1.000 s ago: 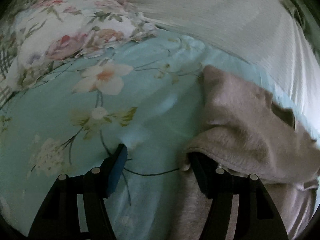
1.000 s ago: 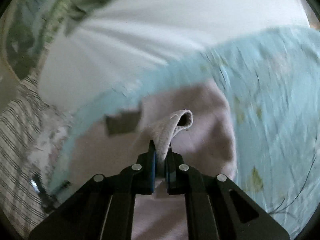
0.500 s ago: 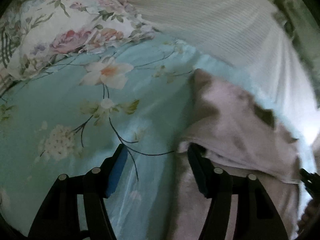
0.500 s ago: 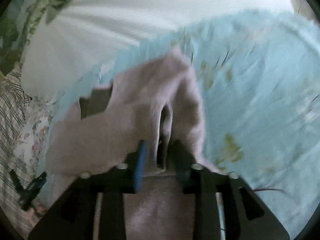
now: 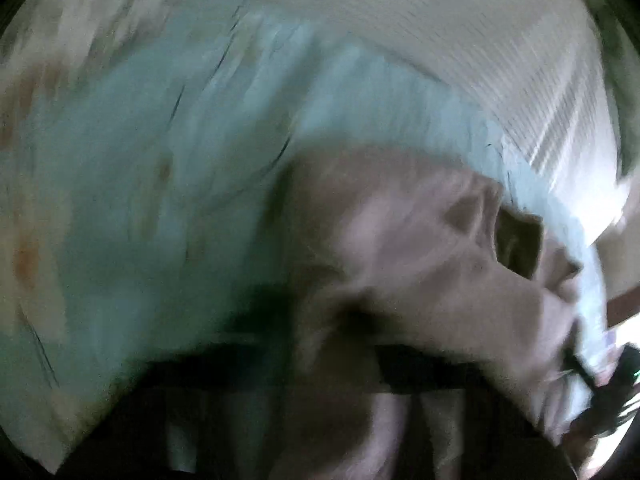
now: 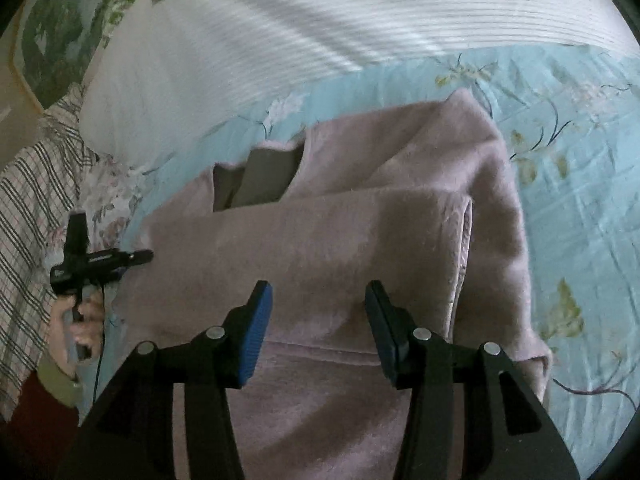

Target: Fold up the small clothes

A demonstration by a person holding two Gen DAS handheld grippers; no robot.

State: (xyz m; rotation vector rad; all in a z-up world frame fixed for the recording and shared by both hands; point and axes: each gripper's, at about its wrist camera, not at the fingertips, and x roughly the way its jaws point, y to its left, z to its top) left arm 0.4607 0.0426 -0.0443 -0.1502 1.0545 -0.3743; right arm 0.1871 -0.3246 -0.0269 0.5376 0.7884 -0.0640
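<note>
Right tongs [image 6: 318,320]: released, jaws have just been opening, nothing pinched. Blue pads hover over the pink fleece garment [image 6: 320,248], which spreads under and ahead of both fingers; can't tell if the tips touch the fabric. A folded layer of the garment lies flat straight ahead of the tongs, its folded edge running down just right of the right finger. Beyond that layer, ahead-left, a dark patch [image 6: 264,176] shows in an opening of the fabric.

Garment rests on the bed, on a light blue floral sheet [image 6: 568,184] that shows to the right of the right tongs and ahead. A white ribbed cover [image 6: 320,20] lies further ahead; plaid fabric [image 6: 28,200] sits far left.

Left tongs [image 6: 140,257]: seen from the right wrist camera well to the left, held in a hand [image 6: 86,316], at the garment's left edge. Clenched, jaws just closed. Whether fabric is caught between them I can't tell.

Left wrist view is heavily motion-blurred: the garment fills the lower right ahead of the left tongs, the blue sheet is on the left, and the fingers are just dark smears.
</note>
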